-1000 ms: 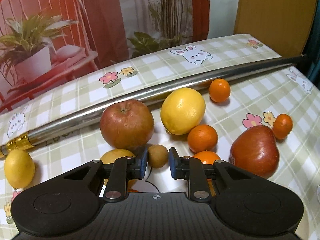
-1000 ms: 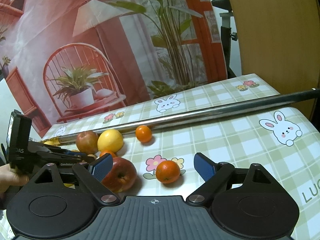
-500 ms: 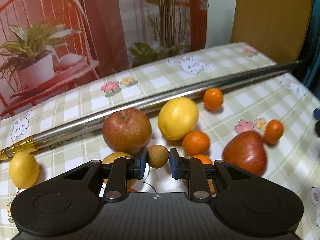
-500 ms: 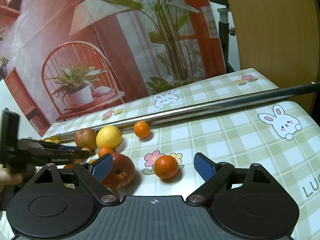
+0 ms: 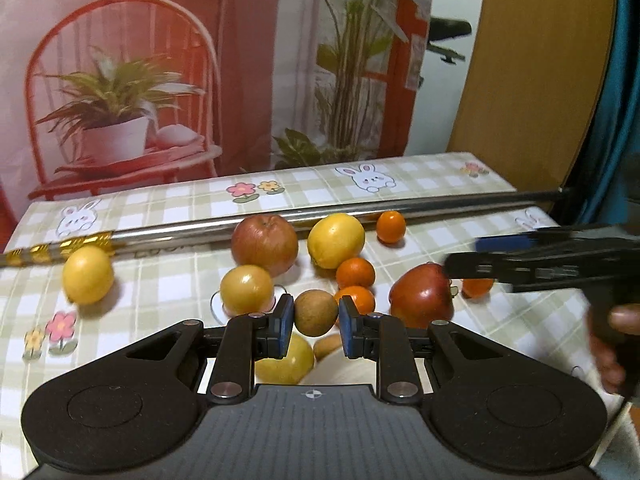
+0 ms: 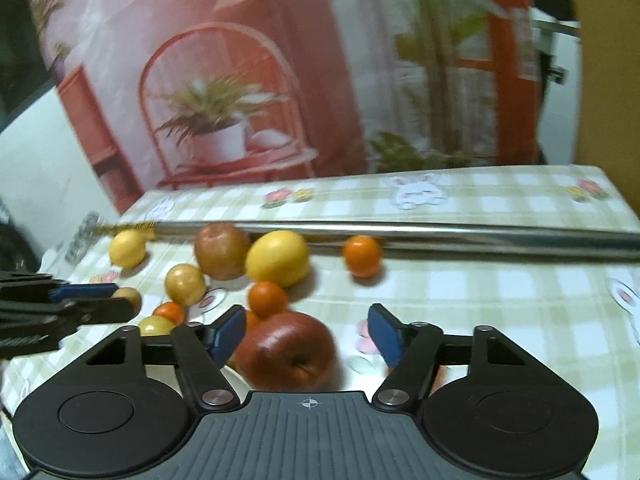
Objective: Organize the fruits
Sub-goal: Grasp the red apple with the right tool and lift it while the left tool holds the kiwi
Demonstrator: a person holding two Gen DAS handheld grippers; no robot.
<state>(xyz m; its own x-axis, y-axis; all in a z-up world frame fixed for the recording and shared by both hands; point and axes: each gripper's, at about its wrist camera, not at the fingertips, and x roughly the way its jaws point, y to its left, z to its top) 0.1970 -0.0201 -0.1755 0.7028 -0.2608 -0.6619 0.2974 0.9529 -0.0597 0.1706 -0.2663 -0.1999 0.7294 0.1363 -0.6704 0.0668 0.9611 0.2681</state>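
Jaws of the left gripper (image 5: 315, 326) pinch a small brown fruit (image 5: 315, 312), lifted above the table (image 5: 160, 280); right gripper (image 6: 307, 334) gapes wide and empty over a red apple (image 6: 286, 350); next, it likely lowers and closes, centring the apple.

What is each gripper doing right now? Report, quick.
Left gripper: shut on the small brown fruit.
Right gripper: open, holding nothing, red apple between its jaws.
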